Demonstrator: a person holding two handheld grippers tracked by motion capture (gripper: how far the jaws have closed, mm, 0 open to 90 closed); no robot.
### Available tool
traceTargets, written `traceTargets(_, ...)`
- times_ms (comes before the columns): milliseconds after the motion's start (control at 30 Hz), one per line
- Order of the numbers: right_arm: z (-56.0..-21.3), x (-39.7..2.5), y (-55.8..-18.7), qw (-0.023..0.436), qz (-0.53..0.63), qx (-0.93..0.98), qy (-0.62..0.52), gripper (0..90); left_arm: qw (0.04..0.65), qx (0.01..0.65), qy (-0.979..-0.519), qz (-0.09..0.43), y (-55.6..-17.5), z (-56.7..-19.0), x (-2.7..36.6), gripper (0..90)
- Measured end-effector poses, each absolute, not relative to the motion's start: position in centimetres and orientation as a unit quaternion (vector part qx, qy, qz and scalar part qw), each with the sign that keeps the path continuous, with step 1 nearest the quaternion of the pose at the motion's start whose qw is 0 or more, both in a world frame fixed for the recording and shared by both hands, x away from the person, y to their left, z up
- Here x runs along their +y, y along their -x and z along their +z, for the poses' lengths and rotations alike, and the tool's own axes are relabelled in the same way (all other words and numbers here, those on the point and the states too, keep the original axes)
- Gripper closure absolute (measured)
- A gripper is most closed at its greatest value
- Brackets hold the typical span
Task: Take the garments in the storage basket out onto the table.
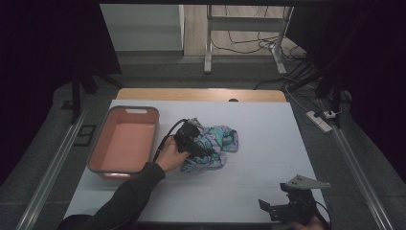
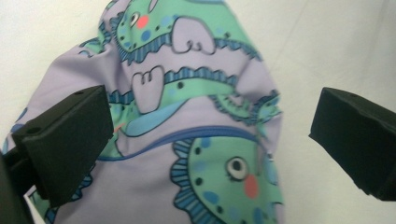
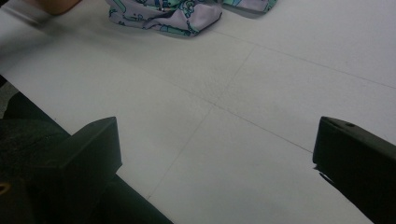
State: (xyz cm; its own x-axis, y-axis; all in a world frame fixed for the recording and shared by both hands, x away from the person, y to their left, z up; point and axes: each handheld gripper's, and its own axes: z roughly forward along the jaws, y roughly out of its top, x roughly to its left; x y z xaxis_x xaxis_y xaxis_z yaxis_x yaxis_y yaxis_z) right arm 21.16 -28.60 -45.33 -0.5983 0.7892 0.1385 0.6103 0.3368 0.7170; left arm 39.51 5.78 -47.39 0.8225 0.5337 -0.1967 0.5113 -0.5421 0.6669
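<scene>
Left gripper (image 1: 203, 149), jaws spread over crumpled cloth (image 1: 213, 146), should pinch a thick fold toward 3 o'clock; right gripper (image 1: 277, 209) spread, idle.

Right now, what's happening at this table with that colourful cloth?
A person is working at a white table with a hand-held gripper in each hand. The left hand-held gripper is down over a crumpled purple-and-green patterned cloth, jaws wide open around it, not yet closed. An empty pink bin sits beside it. The right hand-held gripper waits open near the table's front edge.
</scene>
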Motion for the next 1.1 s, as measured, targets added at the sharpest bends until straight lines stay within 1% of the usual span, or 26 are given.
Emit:
traceTargets(200, -45.3, -28.6, -21.2, 0.119, 0.380, 0.809, -0.432, 1.2, 0.382, 0.292, -0.877, 0.018, -39.2, -46.9, 6.1, 0.0)
traceTargets(467, -45.3, -28.6, -21.1, 0.119, 0.381, 0.809, -0.431, 1.2, 0.398, 0.279, -0.874, 0.009, -38.8, -46.5, 6.8, 0.0)
traceTargets(567, -45.3, -28.6, -21.1, 0.119, 0.382, 0.810, -0.429, 1.2, 0.409, 0.272, -0.871, -0.009, -38.9, -46.7, 7.1, 0.0)
traceTargets(767, -45.3, -28.6, -21.1, 0.120, 0.383, 0.811, -0.426, 1.2, 0.399, 0.260, -0.879, -0.005, -38.6, -46.7, 7.2, 0.0)
traceTargets(933, -45.3, -28.5, -21.1, 0.120, 0.383, 0.811, -0.426, 1.2, 0.405, 0.256, -0.878, -0.010, -38.5, -46.5, 7.5, 0.0)
traceTargets(1100, -45.3, -28.5, -21.1, 0.119, 0.382, 0.812, -0.425, 1.2, 0.424, 0.258, -0.868, -0.023, -38.2, -46.3, 8.4, 0.0)
